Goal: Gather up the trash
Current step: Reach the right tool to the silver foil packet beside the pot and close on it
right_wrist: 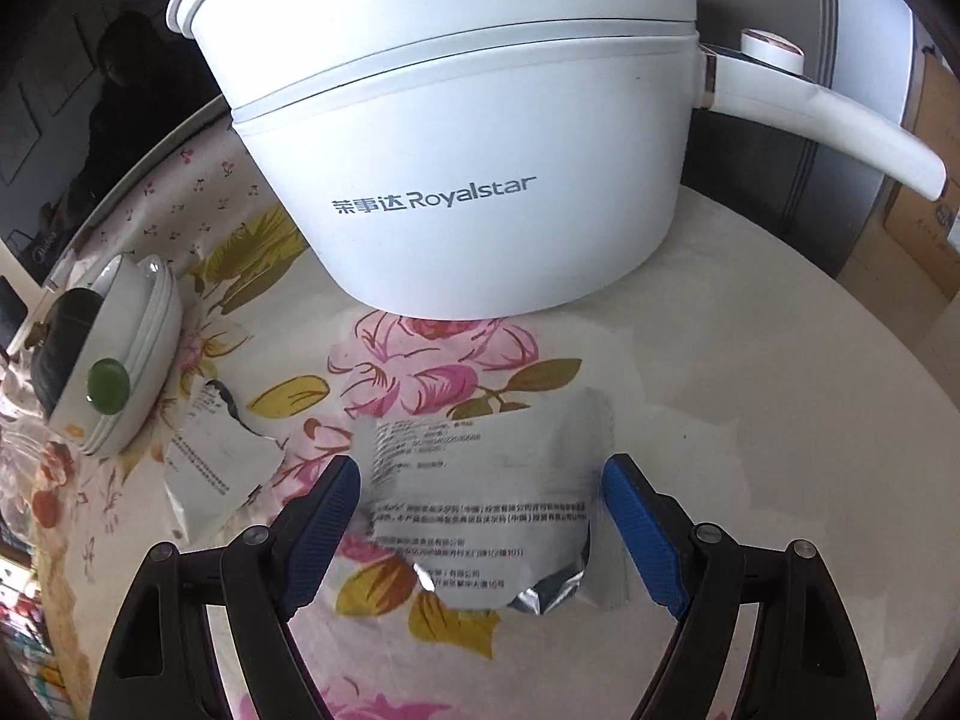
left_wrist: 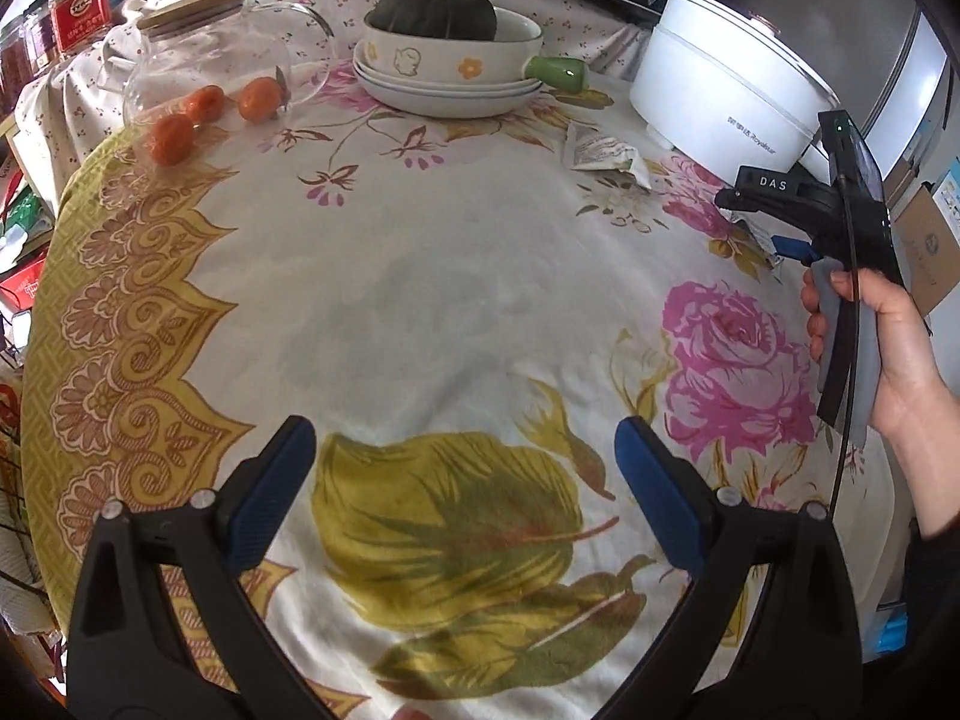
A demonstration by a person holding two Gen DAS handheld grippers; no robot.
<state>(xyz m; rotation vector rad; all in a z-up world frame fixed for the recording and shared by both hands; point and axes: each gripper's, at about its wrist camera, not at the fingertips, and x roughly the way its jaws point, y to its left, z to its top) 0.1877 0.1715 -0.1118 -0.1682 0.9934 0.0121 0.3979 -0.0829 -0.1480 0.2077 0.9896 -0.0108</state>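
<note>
Pot: the white electric pot [right_wrist: 468, 138] stands right behind the wrapper I am over, its long handle [right_wrist: 840, 132] sticking out to the right; it blocks anything beyond.
Bowls: a stack of white dishes [left_wrist: 444, 90] with a dark green squash [left_wrist: 432, 9] in the top bowl sits at the far side of the table, well apart from my left gripper.
Fruit: three orange fruits [left_wrist: 204, 117] lie near a clear glass jug [left_wrist: 222, 54] at the far left.
Cloth: the flowered tablecloth [left_wrist: 456, 300] is bare under my left gripper.
Left gripper: my left gripper [left_wrist: 465, 492] stands wide open over the cloth, with nothing between its blue pads.
Right gripper: my right gripper [right_wrist: 480, 528] stands wide; its pads do not press on anything.
Nearest trash: a silver foil wrapper [right_wrist: 486, 516] with printed text lies flat on the cloth between my right gripper's fingers, its torn end toward me.
Other trash: a second white printed wrapper [right_wrist: 210, 450] lies to the left, between the foil one and the dishes, outside the fingers.
Hand: my right hand [left_wrist: 888, 354] grips its handle at the right edge of the left view.
</note>
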